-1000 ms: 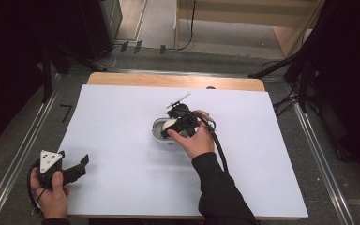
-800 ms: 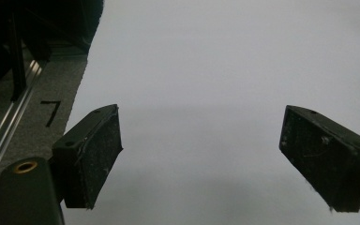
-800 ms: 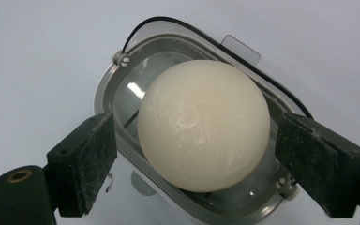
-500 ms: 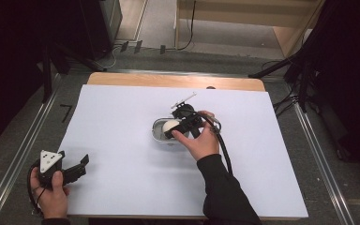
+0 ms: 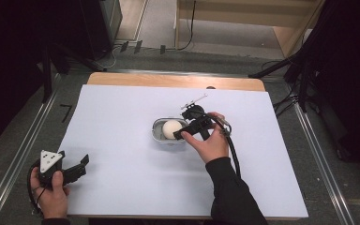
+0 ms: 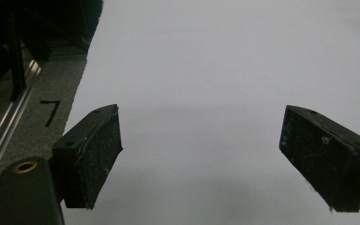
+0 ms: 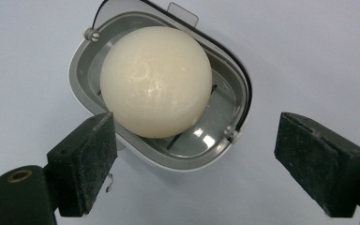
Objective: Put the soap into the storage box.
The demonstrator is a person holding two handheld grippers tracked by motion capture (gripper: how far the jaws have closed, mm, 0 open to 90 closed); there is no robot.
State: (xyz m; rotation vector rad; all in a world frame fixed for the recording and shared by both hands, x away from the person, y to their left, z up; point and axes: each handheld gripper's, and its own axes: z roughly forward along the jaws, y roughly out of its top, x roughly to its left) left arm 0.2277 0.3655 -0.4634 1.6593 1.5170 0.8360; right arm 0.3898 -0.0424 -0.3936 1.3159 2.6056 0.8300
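Note:
A cream-white egg (image 5: pixel 170 129) (image 7: pixel 155 79) rests in a small grey and white slotted holder (image 5: pixel 158 136) (image 7: pixel 201 154) at the middle of the white table cover. A thin wire frame (image 5: pixel 194 101) stands up just behind the holder. My right gripper (image 5: pixel 183 125) (image 7: pixel 194 164) is open right beside the holder on its right, its jaws wide apart and close to the egg without touching it. My left gripper (image 5: pixel 73 160) (image 6: pixel 201 154) is open with nothing in it, low over the near left corner of the table.
The white cover (image 5: pixel 122 108) spreads across the table, with a wooden strip (image 5: pixel 168 80) along the far edge. A metal rail (image 5: pixel 23 154) runs beside the left edge. Dark stands and cables sit on the floor beyond.
My right hand and gripper have drawn back to the right from over the holder, and the egg now lies uncovered in it. The left gripper has stayed put.

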